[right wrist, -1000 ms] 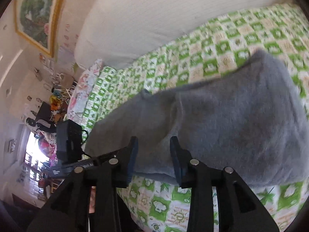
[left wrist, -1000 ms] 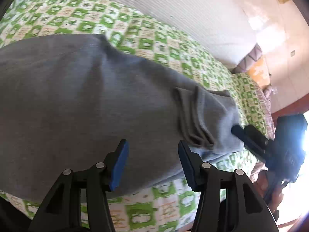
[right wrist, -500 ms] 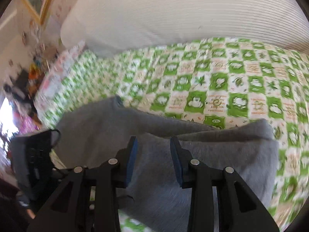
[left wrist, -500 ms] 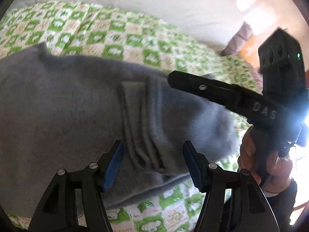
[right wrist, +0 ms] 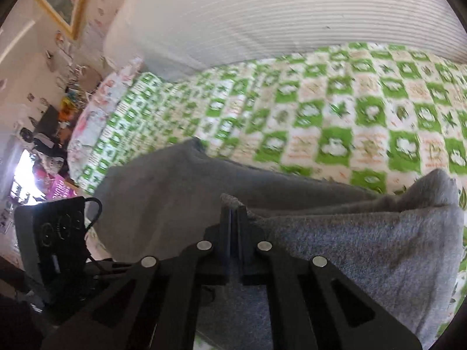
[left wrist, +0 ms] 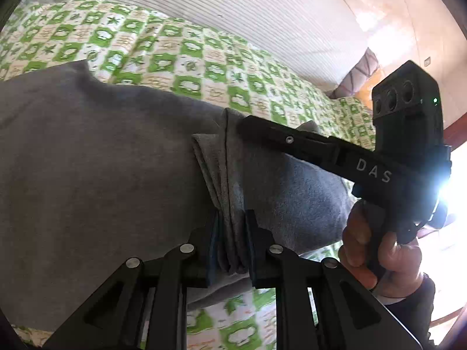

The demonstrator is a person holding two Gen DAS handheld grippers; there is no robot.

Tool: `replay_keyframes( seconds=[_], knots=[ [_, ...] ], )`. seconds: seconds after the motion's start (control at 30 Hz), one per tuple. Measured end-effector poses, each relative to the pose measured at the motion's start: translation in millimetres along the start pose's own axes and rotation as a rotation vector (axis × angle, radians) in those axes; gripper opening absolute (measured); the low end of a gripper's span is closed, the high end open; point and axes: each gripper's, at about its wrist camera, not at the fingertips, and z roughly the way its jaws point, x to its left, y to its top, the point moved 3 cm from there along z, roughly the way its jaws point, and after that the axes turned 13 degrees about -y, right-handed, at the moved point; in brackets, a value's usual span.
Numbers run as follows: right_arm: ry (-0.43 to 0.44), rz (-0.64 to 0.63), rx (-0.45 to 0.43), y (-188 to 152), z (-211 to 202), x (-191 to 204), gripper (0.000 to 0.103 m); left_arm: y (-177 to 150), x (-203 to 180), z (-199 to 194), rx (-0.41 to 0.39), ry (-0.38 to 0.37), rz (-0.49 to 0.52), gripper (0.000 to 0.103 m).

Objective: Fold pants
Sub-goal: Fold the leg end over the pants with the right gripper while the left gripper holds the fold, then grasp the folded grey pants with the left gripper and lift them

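Left wrist view: the gray pants (left wrist: 116, 175) are spread on a green-checked bedspread (left wrist: 181, 55). The left gripper (left wrist: 230, 233) is closing its jaws on a bunched ridge of cloth at the near edge; the pads already pinch it. The right gripper (right wrist: 233, 230) is clenched tight on a fold edge farther along that ridge, with fabric draped to its right. For a clean fold, both pinches are best carried together, kept level and taut, so all layers come along and no leg is left behind.
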Motion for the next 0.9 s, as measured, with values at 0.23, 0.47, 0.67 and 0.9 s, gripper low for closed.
replay_keyframes(
  seconds=[0.23,0.47,0.67,0.9],
  knots=[
    [-0.048,0.052,0.057,-16.9,36.4,-6.2,0.008,-8.8,17.5,4.0,0.033,0.003,-0.059,0.029],
    [-0.022,0.063,0.015,-11.5,7.4,4.8,0.009,-17.6,25.3,-27.9,-0.011,0.015,-0.064,0.035],
    [0.008,0.02,0.012,-8.8,6.4,40.5,0.009,-25.8,40.8,-71.9,-0.086,0.036,-0.087,0.035],
    [0.035,-0.059,0.053,-6.6,27.1,91.3,0.025,-40.0,75.6,-135.3,-0.198,0.07,-0.167,0.035]
  ],
)
